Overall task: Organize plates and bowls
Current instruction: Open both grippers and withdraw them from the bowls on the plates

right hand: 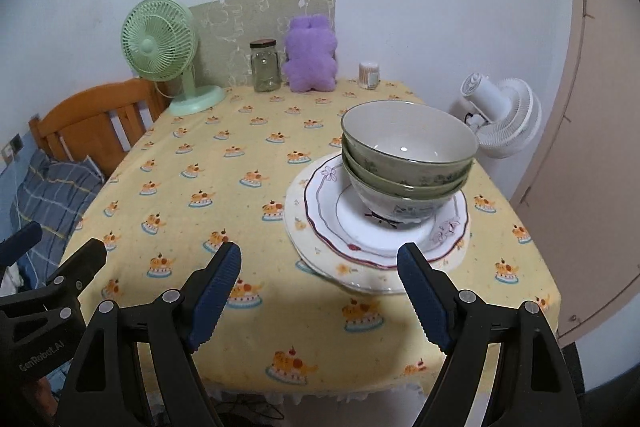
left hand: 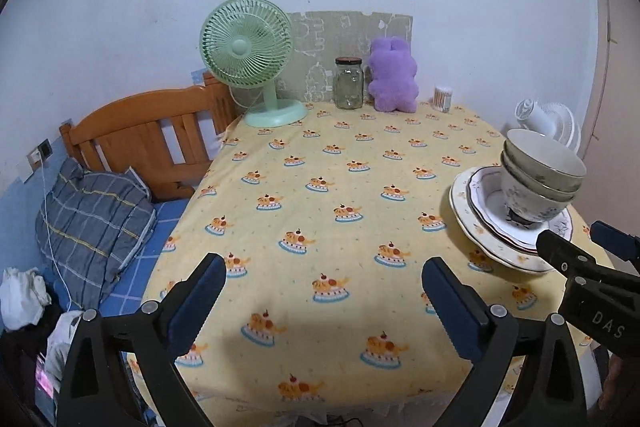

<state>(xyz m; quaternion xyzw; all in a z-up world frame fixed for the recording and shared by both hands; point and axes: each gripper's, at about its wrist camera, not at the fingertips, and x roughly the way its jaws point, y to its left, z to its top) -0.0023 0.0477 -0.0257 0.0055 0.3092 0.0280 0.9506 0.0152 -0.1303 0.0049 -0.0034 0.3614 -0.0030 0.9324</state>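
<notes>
Three nested bowls [right hand: 408, 151], the top two green and the lowest white with flowers, stand on stacked plates [right hand: 360, 239] at the right of the yellow tablecloth [right hand: 240, 211]. The upper plate is white with a dark red scalloped rim; a larger cream plate lies under it. My right gripper [right hand: 320, 255] is open just in front of the stack's near edge, with nothing between its fingers. My left gripper [left hand: 323, 269] is open over bare cloth, to the left of the bowls [left hand: 540, 179] and plates [left hand: 480, 223]. The right gripper [left hand: 576, 235] shows at that view's right edge, and the left gripper [right hand: 60, 241] at the other view's left.
Along the far edge stand a green desk fan [left hand: 248, 59], a glass jar [left hand: 349, 83], a purple plush toy [left hand: 392, 75] and a cotton swab tub [left hand: 443, 98]. A white fan [right hand: 500, 115] stands beyond the right side. A wooden headboard [left hand: 152, 135] and a pillow [left hand: 92, 223] are at left.
</notes>
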